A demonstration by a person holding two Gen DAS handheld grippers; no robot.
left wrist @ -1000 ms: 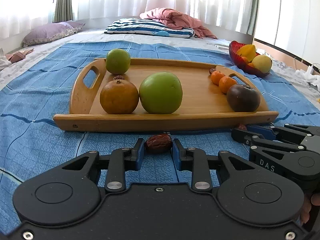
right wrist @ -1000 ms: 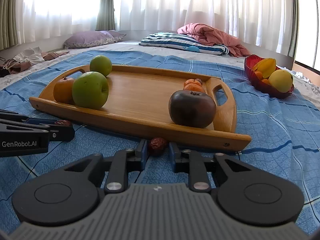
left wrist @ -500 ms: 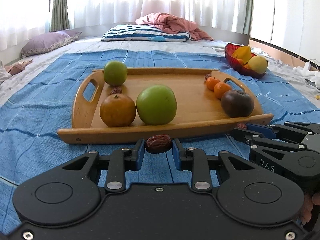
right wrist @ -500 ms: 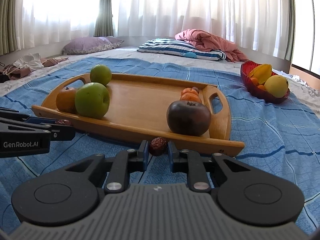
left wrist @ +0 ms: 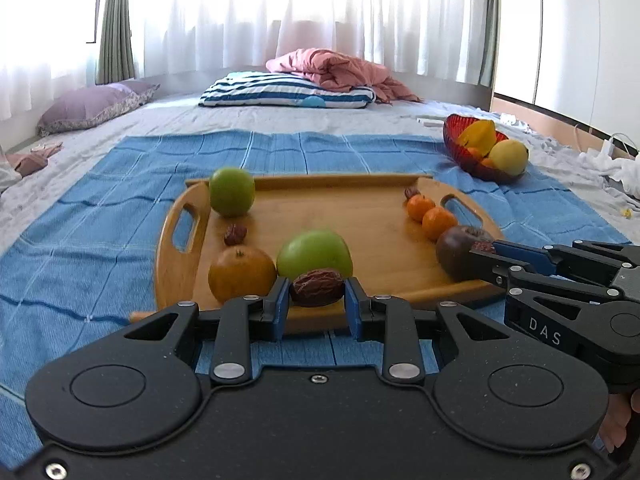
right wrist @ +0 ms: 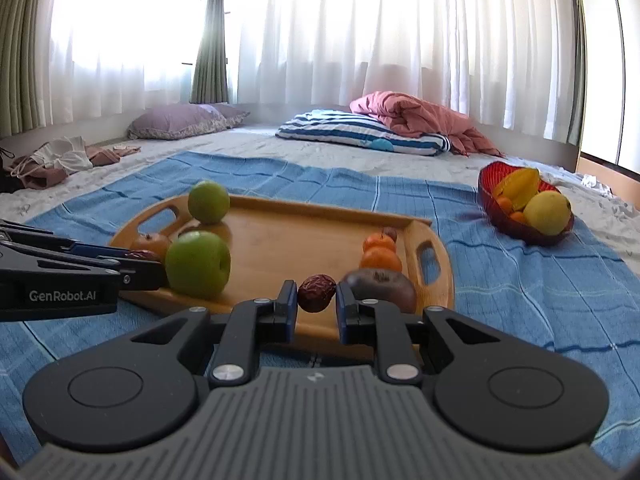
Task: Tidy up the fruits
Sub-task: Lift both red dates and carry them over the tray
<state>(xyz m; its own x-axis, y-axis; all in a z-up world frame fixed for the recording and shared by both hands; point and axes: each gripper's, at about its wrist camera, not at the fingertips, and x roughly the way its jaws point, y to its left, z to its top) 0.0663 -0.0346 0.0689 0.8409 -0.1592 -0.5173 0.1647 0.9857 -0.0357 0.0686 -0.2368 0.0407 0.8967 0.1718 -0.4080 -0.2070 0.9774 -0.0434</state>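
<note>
Two hand-held grippers, each clamped on a dried date, both raised above the near edge of a wooden tray (left wrist: 372, 208).

Left gripper (left wrist: 317, 300) — blue pads pressed against either end of a wrinkled brown left-hand date (left wrist: 317, 289), fruit lying crosswise between the fingertips, seen in front of the large green apple (left wrist: 315, 257). Same gripper in the right wrist view (right wrist: 138, 262), entering from the left, tip just beside that apple (right wrist: 198, 263).

Right gripper (right wrist: 317, 300) — closed on a rounder right-hand date (right wrist: 317, 293), held between the pads, over the tray's near rim (right wrist: 316, 326). Same gripper in the left wrist view (left wrist: 482, 254), entering from the right, its date (left wrist: 483, 246) held against the front of the dark purple fruit (left wrist: 460, 250).

On the tray:
- small green apple (left wrist: 232, 192), far left corner, beside the left handle slot
- loose date (left wrist: 235, 234), just in front of it
- orange-brown round fruit (left wrist: 242, 274), touching the large green apple's left side
- two mandarins (left wrist: 430, 212), in a row along the right side, another small date (left wrist: 411, 192) behind them
- dark purple fruit, near right corner

Beyond the tray, well apart to the right: red bowl (left wrist: 454, 144) with a starfruit (left wrist: 478, 134), a yellow fruit (left wrist: 509, 157) and small oranges. All resting on a blue blanket (left wrist: 100, 216).
</note>
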